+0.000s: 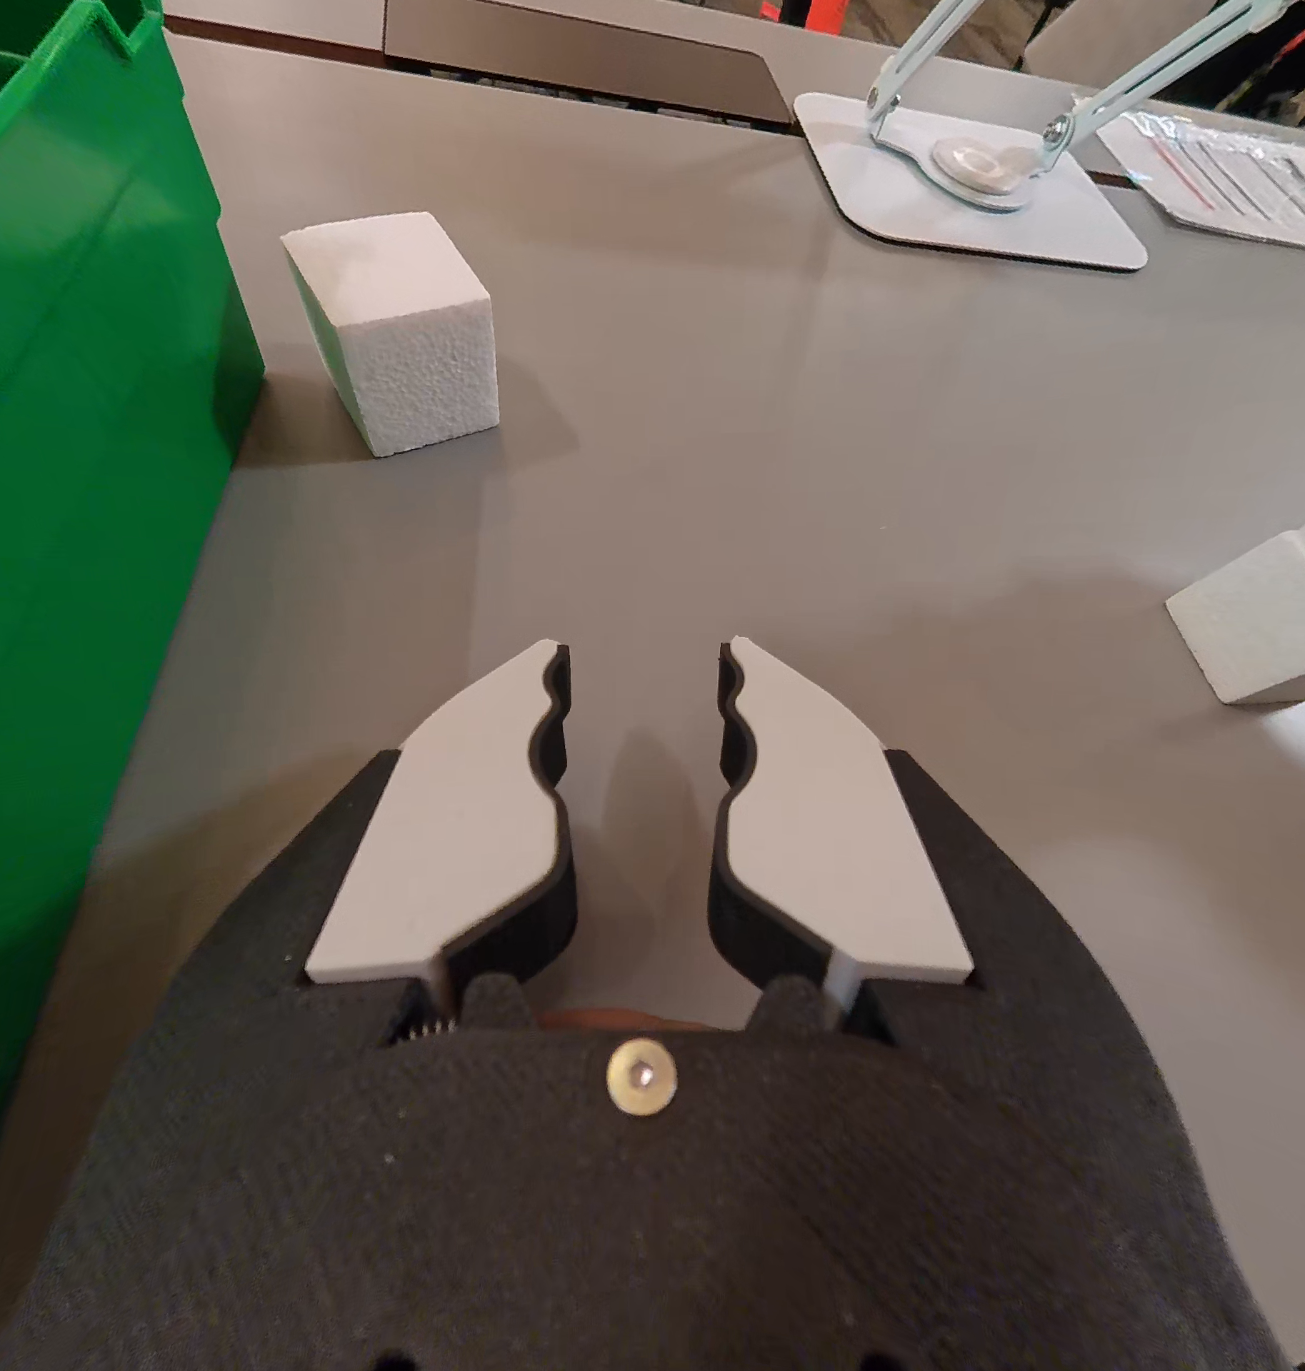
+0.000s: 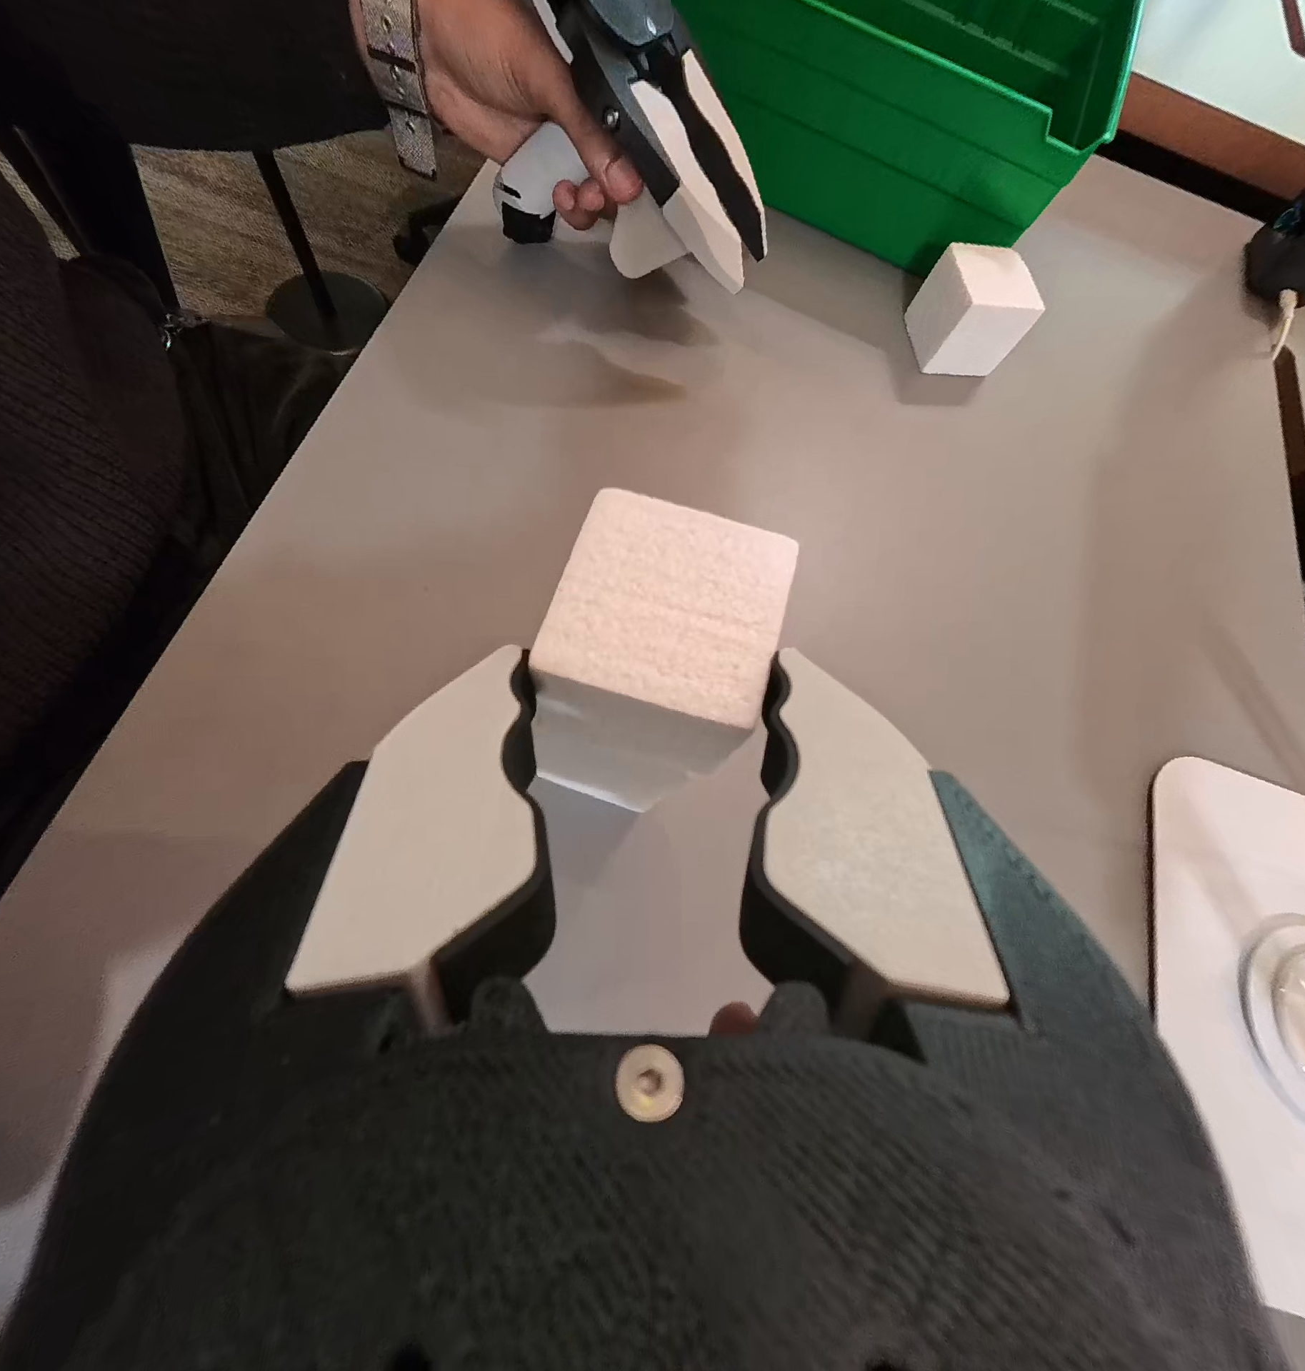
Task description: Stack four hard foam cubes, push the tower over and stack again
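The right tool [image 2: 645, 690] squeezes a white square foam block [image 2: 664, 616] between its two tips, so the block sits above the grey tabletop [image 2: 1005, 556] with its shadow underneath. The left tool [image 1: 643, 660] holds nothing. Its fingers stand a little apart above bare tabletop. A second white foam block [image 1: 400, 326] rests on the tabletop just beside the big green plastic bin [image 1: 92, 371], ahead of the left tool. A flat white stand base [image 1: 968, 185] lies farther back.

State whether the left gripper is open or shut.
Open. The left gripper shows a clear gap between its fingertips, only bare grey table between them, nothing held.
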